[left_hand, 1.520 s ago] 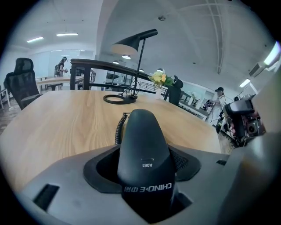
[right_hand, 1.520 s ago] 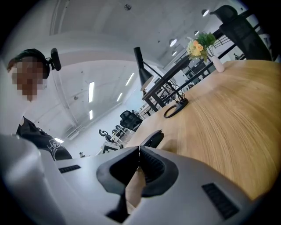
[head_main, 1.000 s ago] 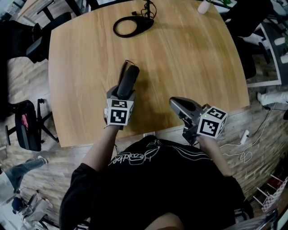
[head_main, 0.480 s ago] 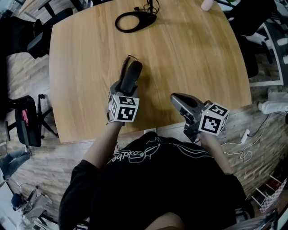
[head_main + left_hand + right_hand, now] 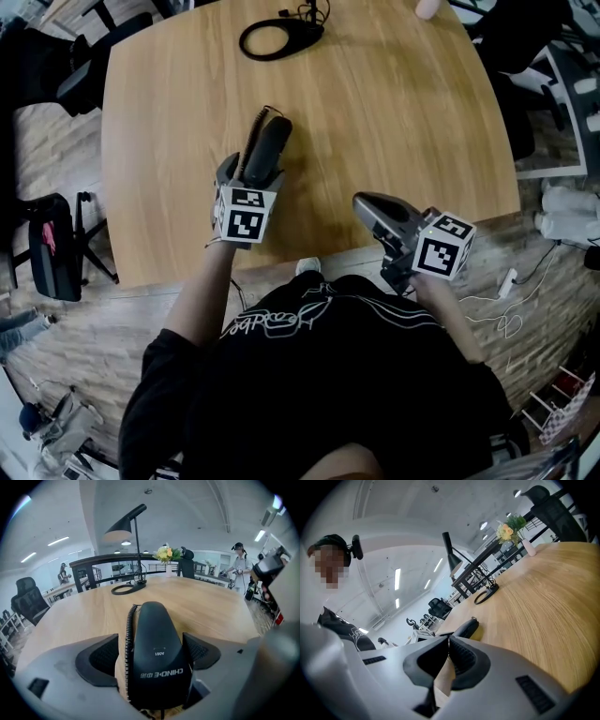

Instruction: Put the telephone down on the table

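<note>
The black telephone handset (image 5: 265,150) with its coiled cord lies lengthwise on the wooden table (image 5: 394,103), near the front edge. My left gripper (image 5: 251,178) straddles its near end. In the left gripper view the handset (image 5: 157,644) fills the space between the two pads, and the jaws are opening, with a sliver of table showing beside the left pad. My right gripper (image 5: 370,211) hovers at the table's front edge, to the right of the handset. Its jaws are shut tip to tip with nothing between them (image 5: 449,641).
A black desk lamp with a ring-shaped base (image 5: 279,39) stands at the far side of the table. A small vase of flowers (image 5: 167,555) stands beyond it. Office chairs (image 5: 52,253) stand on the floor to the left. People stand in the background.
The left gripper and the handset have shifted slightly left and away from me, and the handset now rests on the table. The right gripper has stayed in place.
</note>
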Available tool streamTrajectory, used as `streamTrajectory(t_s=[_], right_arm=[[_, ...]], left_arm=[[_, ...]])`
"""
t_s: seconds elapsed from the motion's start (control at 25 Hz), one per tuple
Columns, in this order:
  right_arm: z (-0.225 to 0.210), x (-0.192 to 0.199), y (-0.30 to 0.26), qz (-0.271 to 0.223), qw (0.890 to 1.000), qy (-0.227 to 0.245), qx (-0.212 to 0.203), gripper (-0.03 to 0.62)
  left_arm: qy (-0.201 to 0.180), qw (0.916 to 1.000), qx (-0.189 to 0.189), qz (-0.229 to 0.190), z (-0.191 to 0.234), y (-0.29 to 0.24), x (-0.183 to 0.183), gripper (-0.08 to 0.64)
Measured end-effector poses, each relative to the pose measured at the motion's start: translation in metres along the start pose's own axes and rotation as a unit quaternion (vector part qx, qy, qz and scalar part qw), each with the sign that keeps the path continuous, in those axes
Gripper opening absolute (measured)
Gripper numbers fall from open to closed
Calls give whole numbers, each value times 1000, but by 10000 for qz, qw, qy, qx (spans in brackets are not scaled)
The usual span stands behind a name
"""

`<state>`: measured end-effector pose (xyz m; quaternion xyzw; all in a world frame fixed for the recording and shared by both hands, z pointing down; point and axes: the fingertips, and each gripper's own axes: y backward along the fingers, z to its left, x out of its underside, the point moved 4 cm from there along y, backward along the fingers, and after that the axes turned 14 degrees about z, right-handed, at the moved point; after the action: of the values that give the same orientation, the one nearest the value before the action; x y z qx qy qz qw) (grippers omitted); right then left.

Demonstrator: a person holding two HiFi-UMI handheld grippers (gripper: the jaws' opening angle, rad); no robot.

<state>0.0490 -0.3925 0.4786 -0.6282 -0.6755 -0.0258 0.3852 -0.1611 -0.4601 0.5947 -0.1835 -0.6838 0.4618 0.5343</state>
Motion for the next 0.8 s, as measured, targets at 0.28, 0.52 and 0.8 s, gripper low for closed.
streamTrajectory(t_s=[0.28, 0.52, 0.8], right_arm=[[20, 15, 18, 128, 9987, 452, 200, 40], [52, 24, 29, 145, 9969, 768, 59, 41], [113, 42, 53, 30, 9927, 1145, -385, 40]], left_arm=[[267, 9967, 525, -556, -9, 59, 6, 403], [942, 9814, 1114, -1246, -36, 147, 14, 402], [1473, 9435, 2267, -1915, -113, 233, 31, 361]])
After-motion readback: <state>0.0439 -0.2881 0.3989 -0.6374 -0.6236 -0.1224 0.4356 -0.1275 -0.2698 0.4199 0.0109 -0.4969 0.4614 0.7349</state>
